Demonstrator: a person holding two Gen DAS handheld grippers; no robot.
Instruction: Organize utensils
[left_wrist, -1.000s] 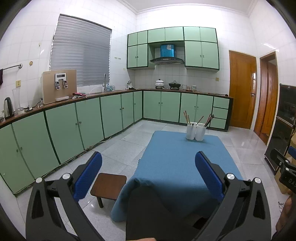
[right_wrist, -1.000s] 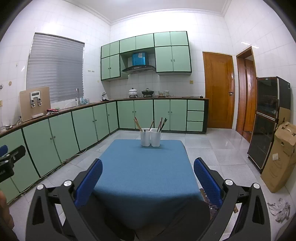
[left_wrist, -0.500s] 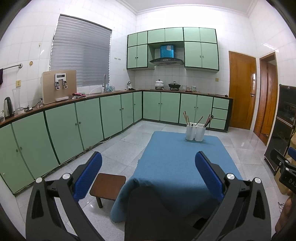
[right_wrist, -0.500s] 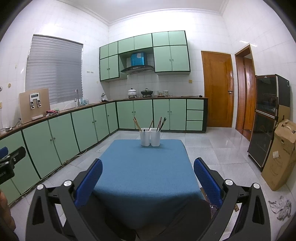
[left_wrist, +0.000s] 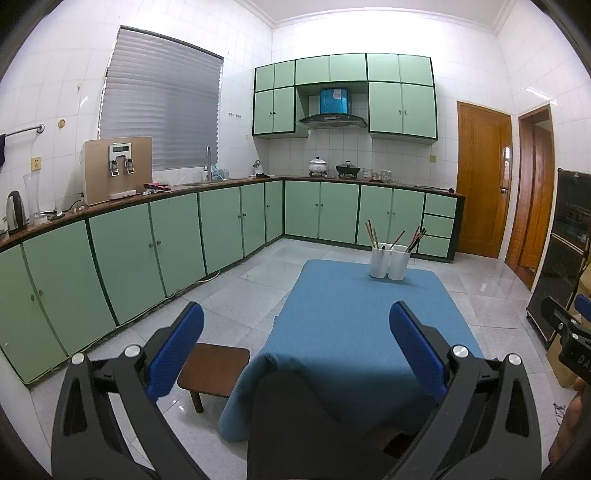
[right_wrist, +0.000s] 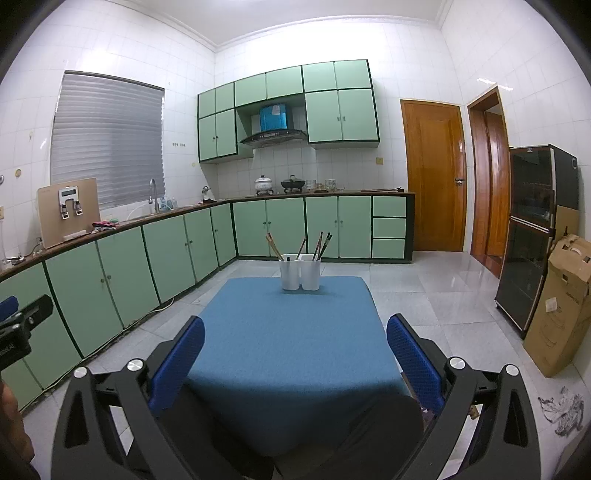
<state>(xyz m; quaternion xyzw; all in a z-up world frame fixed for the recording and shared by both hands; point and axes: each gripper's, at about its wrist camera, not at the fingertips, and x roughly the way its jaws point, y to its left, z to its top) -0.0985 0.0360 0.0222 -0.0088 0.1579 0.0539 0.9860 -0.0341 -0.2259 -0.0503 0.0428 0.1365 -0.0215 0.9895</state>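
Note:
Two white utensil cups stand side by side at the far end of a table with a blue cloth (left_wrist: 354, 325) (right_wrist: 295, 332). The left cup (left_wrist: 379, 261) (right_wrist: 289, 271) and the right cup (left_wrist: 399, 262) (right_wrist: 310, 271) each hold several chopsticks (left_wrist: 415, 239) (right_wrist: 320, 245) leaning outward. My left gripper (left_wrist: 295, 325) is open with nothing between its blue pads, held above the table's near end. My right gripper (right_wrist: 295, 332) is open too, empty, and also far short of the cups.
A small brown stool (left_wrist: 213, 371) stands on the tiled floor left of the table. Green cabinets (left_wrist: 147, 251) line the left and back walls. A dark cabinet (right_wrist: 532, 236) and a cardboard box (right_wrist: 561, 306) stand at the right. Each gripper shows at the edge of the other's view.
Both views shifted very slightly; the grippers stay open and empty. Nothing on the table has moved.

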